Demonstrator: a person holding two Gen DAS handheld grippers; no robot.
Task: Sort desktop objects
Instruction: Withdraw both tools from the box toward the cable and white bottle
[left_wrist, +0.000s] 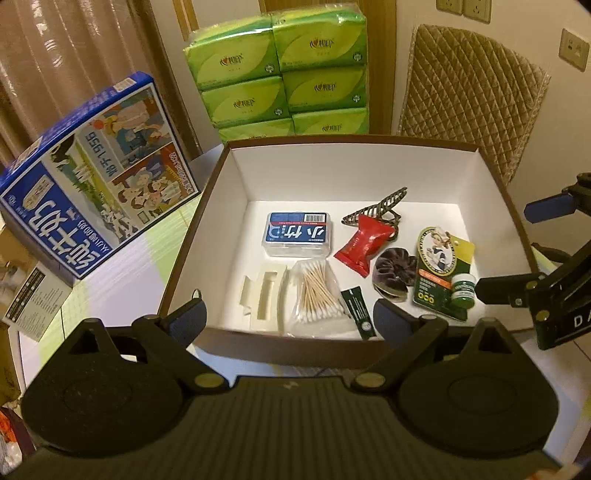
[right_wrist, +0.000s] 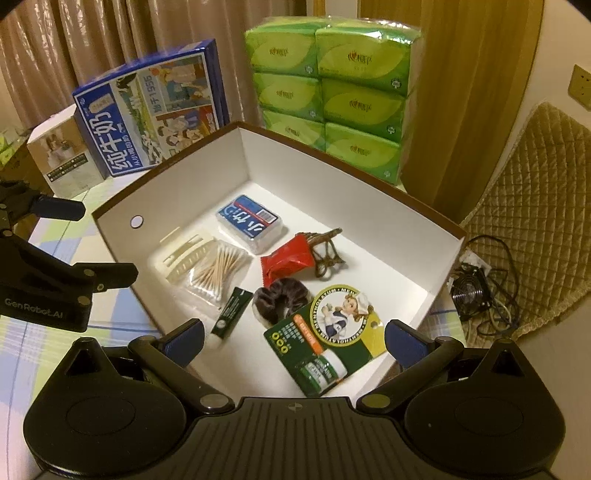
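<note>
The right gripper (right_wrist: 293, 338) has its jaws wide apart and empty above the near edge of an open brown box (right_wrist: 258, 173) with white inside. In the box lie a cream hair clip (right_wrist: 184, 256), a bag of cotton swabs (right_wrist: 218, 269), a blue floss-pick case (right_wrist: 249, 221), a red packet (right_wrist: 286, 260), a dark scrunchie (right_wrist: 280, 297) and a green Mentholatum card (right_wrist: 332, 328). The left gripper (right_wrist: 107, 275) shows at the left edge.

Both looking steeply down, close, into the box (left_wrist: 369, 146) (right_wrist: 354, 173): left from near edge, right from right corner.
</note>
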